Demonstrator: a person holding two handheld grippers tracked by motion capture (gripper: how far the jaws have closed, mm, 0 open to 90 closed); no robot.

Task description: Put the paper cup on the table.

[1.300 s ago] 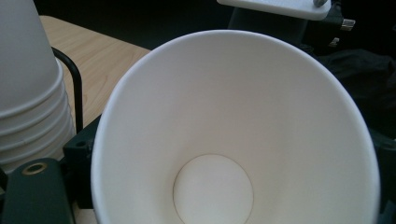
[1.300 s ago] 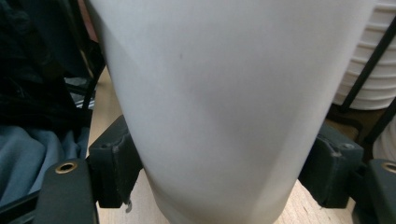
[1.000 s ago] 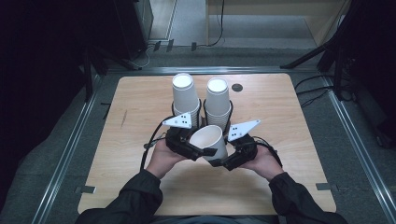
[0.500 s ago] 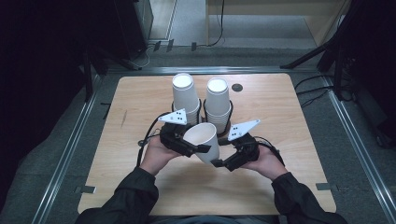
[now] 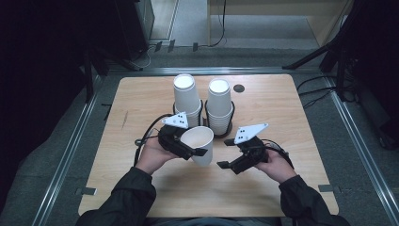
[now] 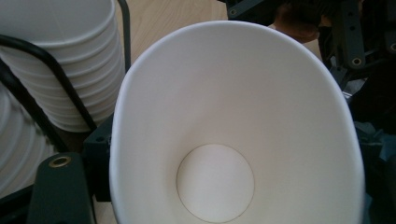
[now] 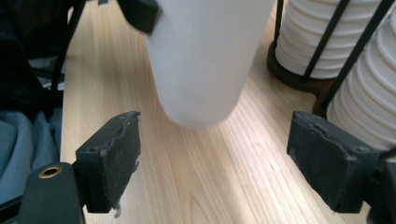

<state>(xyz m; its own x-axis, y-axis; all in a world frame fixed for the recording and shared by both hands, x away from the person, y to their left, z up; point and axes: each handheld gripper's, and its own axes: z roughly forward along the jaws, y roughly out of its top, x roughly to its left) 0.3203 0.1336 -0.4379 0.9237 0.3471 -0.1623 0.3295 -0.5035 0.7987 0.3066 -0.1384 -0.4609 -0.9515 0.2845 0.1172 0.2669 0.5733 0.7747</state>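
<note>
Cup: above the table, before two stacks, clamped in left gripper. Right gripper: jaws just opened wide, empty, beside cup. Step: handover done. Next, likely: left carries cup to placement

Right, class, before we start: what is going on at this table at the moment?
A person at a wooden table works with a claw in each hand. The left claw is clamped on the rim of a single white paper cup, mouth up, held close to the tabletop. The right claw has just been opening and now stands beside the cup with nothing between its pads. Behind them, two stacks of upside-down white cups sit in black wire holders.
</note>
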